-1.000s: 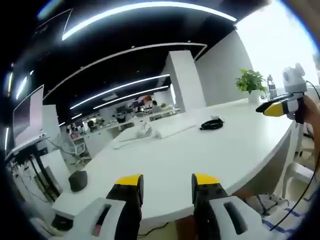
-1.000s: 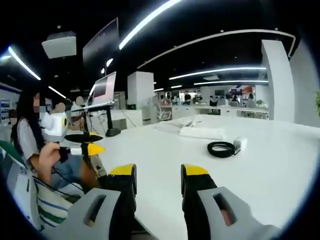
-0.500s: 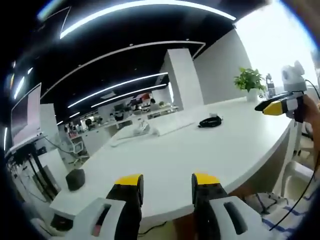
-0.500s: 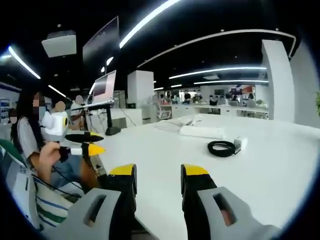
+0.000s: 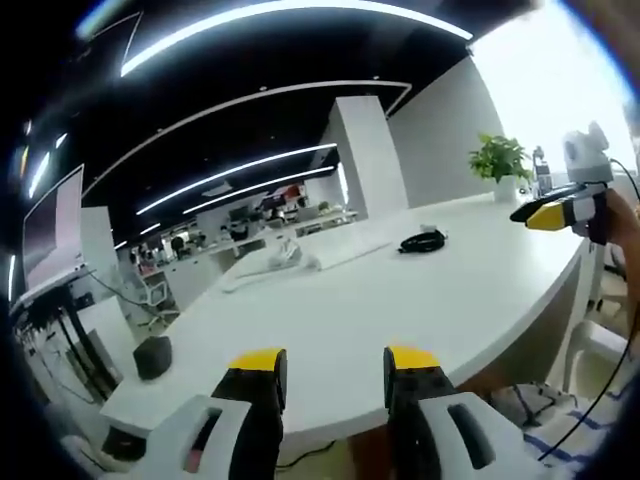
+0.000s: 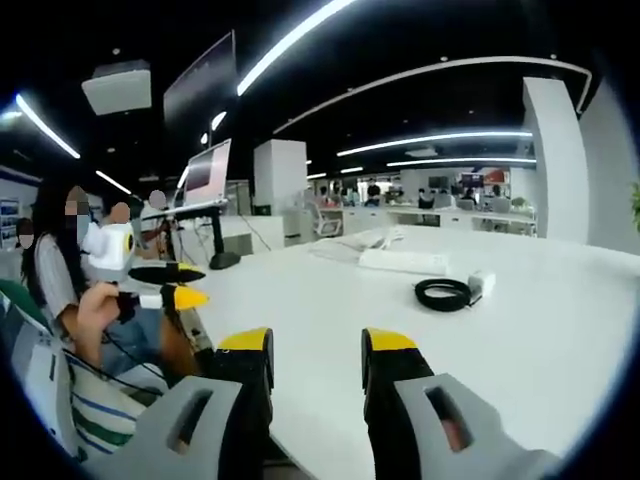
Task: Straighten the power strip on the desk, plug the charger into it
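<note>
Power strip (image 6: 405,263): white, lying flat well in from the near edge of the white table (image 6: 560,340), toward its far side. Charger (image 6: 481,284) with coiled black cable (image 6: 443,295) just beside the strip, on the near side, apart from it.

Left hand-held gripper (image 5: 335,362): jaws parted, nothing between them, hovering at the near table edge.

Right hand-held gripper (image 6: 316,343): jaws likewise parted, empty, at the near edge, well apart from strip and charger.
</note>
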`<state>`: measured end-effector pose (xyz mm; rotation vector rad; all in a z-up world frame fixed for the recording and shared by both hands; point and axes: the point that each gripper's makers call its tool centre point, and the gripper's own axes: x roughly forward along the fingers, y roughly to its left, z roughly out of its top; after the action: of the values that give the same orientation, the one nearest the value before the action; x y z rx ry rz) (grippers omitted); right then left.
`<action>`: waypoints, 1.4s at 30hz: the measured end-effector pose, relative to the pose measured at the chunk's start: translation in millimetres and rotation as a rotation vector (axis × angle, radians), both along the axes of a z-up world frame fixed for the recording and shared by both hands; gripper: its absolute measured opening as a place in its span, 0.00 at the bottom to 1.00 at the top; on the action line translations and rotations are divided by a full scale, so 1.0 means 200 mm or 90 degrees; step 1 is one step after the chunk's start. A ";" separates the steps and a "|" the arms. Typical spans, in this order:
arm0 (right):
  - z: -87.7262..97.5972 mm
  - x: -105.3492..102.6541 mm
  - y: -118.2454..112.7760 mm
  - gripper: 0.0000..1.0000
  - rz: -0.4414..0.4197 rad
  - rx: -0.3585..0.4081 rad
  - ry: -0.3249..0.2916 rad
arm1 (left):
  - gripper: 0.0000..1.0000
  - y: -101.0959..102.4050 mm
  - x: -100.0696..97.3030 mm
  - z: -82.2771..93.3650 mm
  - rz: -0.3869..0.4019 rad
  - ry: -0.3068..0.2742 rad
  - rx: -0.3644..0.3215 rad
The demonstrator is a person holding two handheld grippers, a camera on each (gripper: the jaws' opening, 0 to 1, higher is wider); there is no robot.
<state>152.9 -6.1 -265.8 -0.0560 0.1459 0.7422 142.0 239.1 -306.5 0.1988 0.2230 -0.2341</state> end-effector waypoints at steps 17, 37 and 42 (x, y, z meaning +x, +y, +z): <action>-0.06 0.08 0.04 0.35 0.017 -0.008 0.016 | 0.40 0.05 0.05 0.01 0.023 -0.010 -0.003; -0.10 0.32 0.12 0.35 0.050 -0.037 0.032 | 0.41 0.10 0.27 0.07 0.019 -0.054 0.008; -0.09 0.39 0.13 0.35 0.052 -0.045 0.030 | 0.41 0.08 0.35 0.04 0.006 -0.049 0.014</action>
<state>230.3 20.1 -282.8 -0.1123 0.2149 0.8208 212.7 255.8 -298.5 0.2276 0.1494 -0.2136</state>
